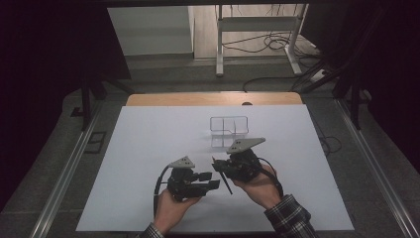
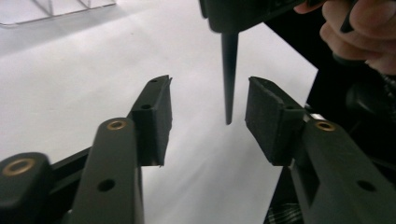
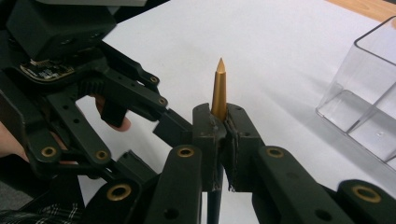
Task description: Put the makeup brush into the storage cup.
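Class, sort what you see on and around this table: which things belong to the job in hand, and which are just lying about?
In the job:
- pen, gold tip, black barrel
- right gripper, shut on the pen
- left gripper, open beside the barrel
- clear divided box, probably

Lying about:
- white sheet
- metal stand
- floor cables

text: none legible | labels: none | brands: none | numbers: none | signs: none

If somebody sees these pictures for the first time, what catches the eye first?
First, the pen with a gold tip, clamped upright in the right tool near the middle of the white table. Beside it the left tool stands open, its pads on either side of the pen's black lower end without touching it. Behind both stands a clear divided box.
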`<state>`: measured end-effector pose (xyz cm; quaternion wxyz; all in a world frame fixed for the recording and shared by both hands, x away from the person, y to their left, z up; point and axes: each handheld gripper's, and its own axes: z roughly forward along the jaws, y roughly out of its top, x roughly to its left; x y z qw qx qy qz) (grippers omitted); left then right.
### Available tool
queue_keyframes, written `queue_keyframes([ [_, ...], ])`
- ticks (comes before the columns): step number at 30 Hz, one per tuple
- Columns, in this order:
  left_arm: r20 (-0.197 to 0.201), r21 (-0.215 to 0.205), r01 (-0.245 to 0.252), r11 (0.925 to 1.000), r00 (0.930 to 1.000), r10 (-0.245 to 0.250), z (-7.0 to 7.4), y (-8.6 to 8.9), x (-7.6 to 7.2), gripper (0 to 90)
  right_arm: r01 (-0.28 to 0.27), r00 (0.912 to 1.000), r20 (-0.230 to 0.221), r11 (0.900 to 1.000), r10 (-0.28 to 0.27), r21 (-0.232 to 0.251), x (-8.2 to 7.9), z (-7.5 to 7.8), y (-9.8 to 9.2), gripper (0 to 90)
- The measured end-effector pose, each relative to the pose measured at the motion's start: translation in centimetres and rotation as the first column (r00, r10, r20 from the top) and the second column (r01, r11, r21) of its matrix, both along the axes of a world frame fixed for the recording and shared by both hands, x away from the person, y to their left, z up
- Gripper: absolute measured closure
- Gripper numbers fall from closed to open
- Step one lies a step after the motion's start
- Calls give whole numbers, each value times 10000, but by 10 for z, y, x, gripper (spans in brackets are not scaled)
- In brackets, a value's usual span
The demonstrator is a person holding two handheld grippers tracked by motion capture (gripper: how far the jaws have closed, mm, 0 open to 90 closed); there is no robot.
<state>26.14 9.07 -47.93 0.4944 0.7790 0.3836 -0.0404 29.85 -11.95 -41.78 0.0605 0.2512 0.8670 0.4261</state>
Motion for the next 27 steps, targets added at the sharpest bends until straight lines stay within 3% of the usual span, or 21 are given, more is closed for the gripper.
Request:
queue_keyframes([
  [6, 362, 583, -137, 9982, 9993, 116, 2, 6, -3, 424, 45, 9998, 169, 10000, -44, -40, 0, 2, -2, 832],
  [10, 774, 1219, -313, 9920, 9968, 219, 3, 9, -6, 385, 121, 9997, 216, 9999, -120, -9, 1, 3, -4, 831],
  [24, 1471, 2077, -645, 9761, 9885, 340, 2, 16, -16, 248, 177, 9993, 333, 9998, -177, 8, 3, 5, -8, 831],
  [27, 1471, 2270, -628, 9719, 9887, 295, 0, 19, -18, 226, 172, 9991, 398, 9998, -171, -36, 3, 6, -8, 830],
])
